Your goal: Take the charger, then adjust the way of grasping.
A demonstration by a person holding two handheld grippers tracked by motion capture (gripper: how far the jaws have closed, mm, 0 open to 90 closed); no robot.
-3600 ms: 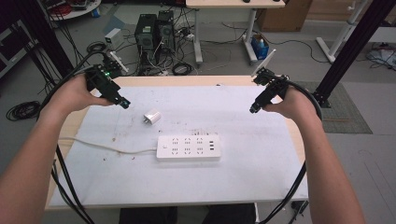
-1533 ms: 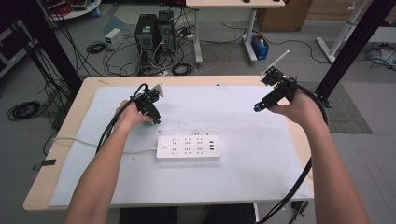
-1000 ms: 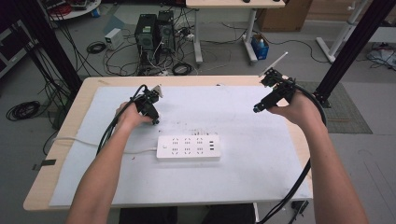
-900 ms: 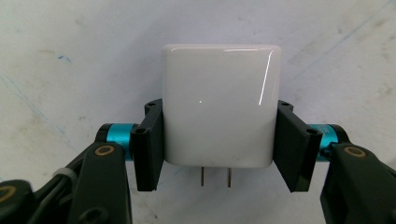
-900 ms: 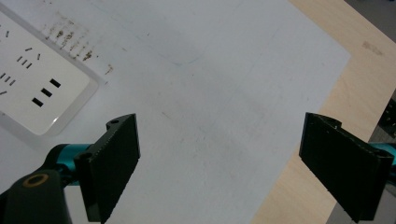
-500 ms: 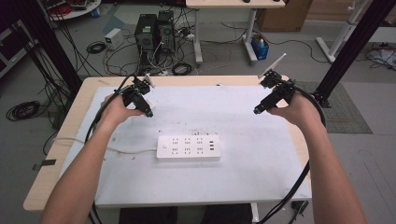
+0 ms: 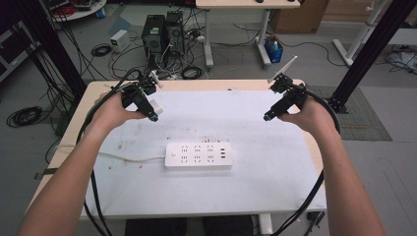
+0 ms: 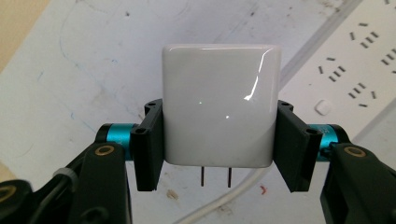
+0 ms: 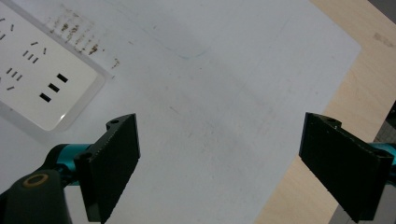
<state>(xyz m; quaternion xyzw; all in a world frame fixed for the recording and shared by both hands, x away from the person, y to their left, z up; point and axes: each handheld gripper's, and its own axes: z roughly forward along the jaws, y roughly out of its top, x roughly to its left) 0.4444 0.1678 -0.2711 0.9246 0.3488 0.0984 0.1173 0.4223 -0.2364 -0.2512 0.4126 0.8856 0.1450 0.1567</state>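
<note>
Between left gripper (image 8: 219, 140) pads, white charger (image 8: 219, 105)

Each gripper (image 8: 217, 154) has two flat black jaws on blue-green metal collars, black arms with brass-coloured screws, and a thick black cable (image 7: 93, 196). The person's forearms are without sleeves.

We look down from above and forward; our two gripper views sit close (tilted), sharing the white rectangular plastic power strip (image 7: 198, 156) (image 8: 355, 74) (image 9: 35, 74).
</note>
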